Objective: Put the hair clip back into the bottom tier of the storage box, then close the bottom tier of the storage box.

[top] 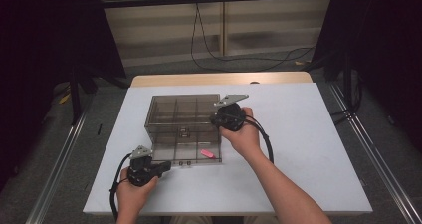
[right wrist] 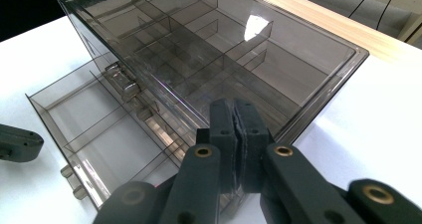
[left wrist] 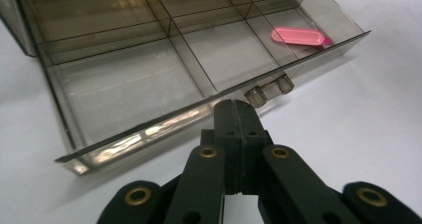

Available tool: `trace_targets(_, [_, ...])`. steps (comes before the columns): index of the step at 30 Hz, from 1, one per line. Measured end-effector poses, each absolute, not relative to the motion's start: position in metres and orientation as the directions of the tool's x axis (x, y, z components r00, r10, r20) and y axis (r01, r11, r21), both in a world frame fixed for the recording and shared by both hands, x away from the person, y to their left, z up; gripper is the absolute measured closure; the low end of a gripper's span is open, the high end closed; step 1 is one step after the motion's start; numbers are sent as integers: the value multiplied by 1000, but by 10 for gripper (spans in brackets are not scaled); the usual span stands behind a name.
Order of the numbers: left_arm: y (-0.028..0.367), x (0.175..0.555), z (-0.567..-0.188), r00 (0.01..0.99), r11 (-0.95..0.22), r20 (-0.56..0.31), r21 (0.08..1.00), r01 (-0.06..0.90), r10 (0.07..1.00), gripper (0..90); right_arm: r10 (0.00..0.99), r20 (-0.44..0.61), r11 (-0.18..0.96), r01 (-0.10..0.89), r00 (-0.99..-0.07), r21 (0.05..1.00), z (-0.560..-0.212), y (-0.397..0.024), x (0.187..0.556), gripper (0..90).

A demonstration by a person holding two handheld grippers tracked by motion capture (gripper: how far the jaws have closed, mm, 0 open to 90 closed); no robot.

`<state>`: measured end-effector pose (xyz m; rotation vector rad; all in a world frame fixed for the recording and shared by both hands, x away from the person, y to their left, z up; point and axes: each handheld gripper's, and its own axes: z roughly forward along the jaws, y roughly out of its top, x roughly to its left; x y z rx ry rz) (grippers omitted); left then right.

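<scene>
A smoky transparent drawer cabinet (top: 183,115) stood near the middle of the white table (top: 308,149), closer to its far edge. Its bottom drawer (left wrist: 149,79) was pulled out toward the near edge, divided into compartments; a pink oblong piece (left wrist: 297,36) lay flat in the drawer's right front compartment.

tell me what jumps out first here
A smoky clear drawer cabinet sits mid-table on the white table, its bottom drawer pulled out. A pink item lies in the drawer's end compartment. The shut left gripper sits at the drawer's front.
</scene>
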<state>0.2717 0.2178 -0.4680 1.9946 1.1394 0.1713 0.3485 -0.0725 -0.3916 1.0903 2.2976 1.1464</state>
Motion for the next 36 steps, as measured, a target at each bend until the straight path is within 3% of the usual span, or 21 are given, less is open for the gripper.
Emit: trace_targets(36, [201, 281, -474, 606, -297, -245, 697, 653, 757, 900, 772, 17, 380, 483, -636, 789, -391, -71, 348, 879])
